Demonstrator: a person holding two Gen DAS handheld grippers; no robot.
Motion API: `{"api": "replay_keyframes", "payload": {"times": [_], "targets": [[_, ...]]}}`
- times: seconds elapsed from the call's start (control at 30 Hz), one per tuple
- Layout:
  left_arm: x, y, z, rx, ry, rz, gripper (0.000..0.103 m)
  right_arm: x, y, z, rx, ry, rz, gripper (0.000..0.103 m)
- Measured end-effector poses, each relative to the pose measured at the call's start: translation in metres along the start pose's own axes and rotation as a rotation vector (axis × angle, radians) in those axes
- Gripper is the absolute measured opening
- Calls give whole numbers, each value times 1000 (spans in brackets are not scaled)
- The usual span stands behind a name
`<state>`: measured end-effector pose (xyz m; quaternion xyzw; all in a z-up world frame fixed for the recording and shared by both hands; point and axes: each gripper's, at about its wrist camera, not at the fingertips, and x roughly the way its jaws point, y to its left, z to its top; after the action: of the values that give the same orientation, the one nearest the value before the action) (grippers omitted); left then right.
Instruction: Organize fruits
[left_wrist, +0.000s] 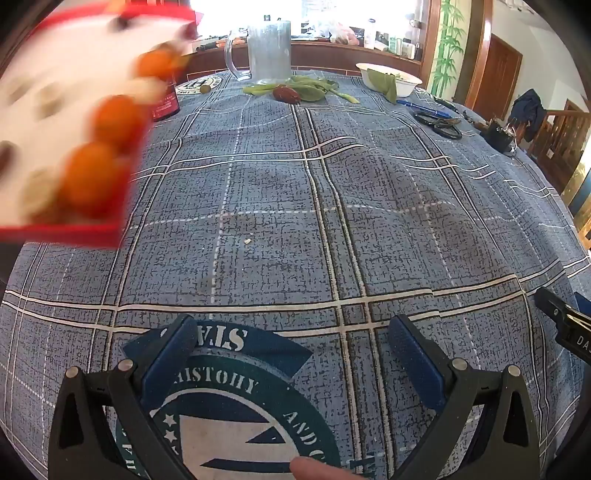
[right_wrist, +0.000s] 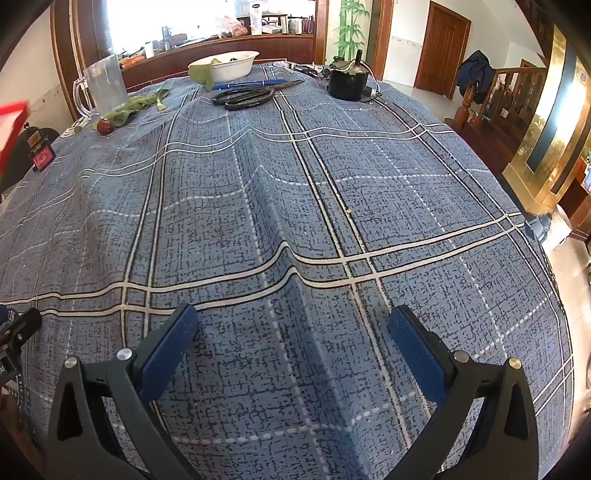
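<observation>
A red-rimmed white tray (left_wrist: 74, 232) is blurred at the upper left of the left wrist view, raised and tilted, with orange fruits (left_wrist: 118, 120) and pale round pieces on it. Its red corner (right_wrist: 13, 114) shows at the left edge of the right wrist view. A dark red fruit (left_wrist: 286, 93) lies among green leaves (left_wrist: 310, 88) at the far side of the table; the right wrist view shows the fruit (right_wrist: 104, 126) too. My left gripper (left_wrist: 291, 347) stands open over a printed emblem on the blue plaid tablecloth (left_wrist: 332, 206). My right gripper (right_wrist: 291, 332) is open over bare cloth.
A clear plastic pitcher (left_wrist: 267, 51), a white bowl (left_wrist: 391, 79) with leaves, black scissors (right_wrist: 245, 98), a blue pen (right_wrist: 251, 84) and a black round device (right_wrist: 347, 83) sit along the far edge. A dark bottle (left_wrist: 166, 105) stands behind the tray. A fingertip (left_wrist: 314, 469) shows at the bottom.
</observation>
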<state>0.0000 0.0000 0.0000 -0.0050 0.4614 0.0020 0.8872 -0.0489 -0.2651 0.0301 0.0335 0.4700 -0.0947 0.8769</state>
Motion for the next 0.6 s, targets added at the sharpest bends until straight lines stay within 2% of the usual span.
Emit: {"api": "replay_keyframes", "payload": {"times": [0.6], "targets": [[0,0,0,0,1,0,102,1,0,2,1,2,1,103]]}}
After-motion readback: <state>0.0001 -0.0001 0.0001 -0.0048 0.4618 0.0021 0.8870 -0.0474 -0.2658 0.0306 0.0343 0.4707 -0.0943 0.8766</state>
